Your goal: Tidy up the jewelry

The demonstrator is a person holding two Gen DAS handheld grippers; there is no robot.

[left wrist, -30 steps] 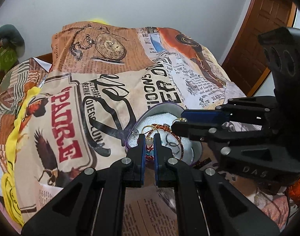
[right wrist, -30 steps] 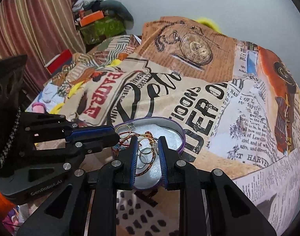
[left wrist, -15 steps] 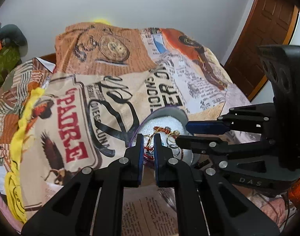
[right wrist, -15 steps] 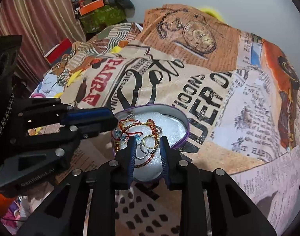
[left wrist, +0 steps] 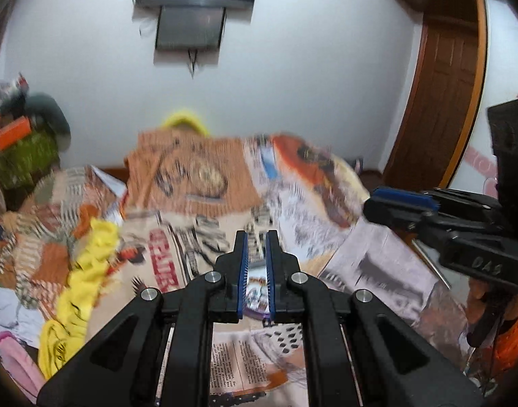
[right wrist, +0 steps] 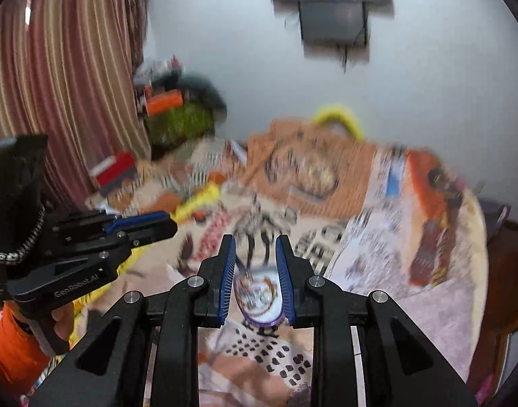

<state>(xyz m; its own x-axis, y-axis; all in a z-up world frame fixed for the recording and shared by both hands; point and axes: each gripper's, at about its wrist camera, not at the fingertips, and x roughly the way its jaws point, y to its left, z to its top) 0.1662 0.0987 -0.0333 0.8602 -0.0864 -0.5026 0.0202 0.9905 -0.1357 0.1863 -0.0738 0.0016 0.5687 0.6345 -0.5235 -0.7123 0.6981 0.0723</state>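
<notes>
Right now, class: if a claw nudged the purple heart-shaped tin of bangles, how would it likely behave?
The purple tin looks shallow and wide, so it would probably slide rather than tip. It sits on a soft printed bedspread, so it may drag. The loose bangles inside would likely shift.

Grippers: two, left (left wrist: 256, 264) and right (right wrist: 254, 264). Tin (right wrist: 259, 318): one. Jewelry inside: blurred, uncountable.

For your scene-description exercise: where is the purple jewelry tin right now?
The purple jewelry tin lies on the printed bedspread, low and central in both wrist views, seen between the right claw fingers.
</notes>
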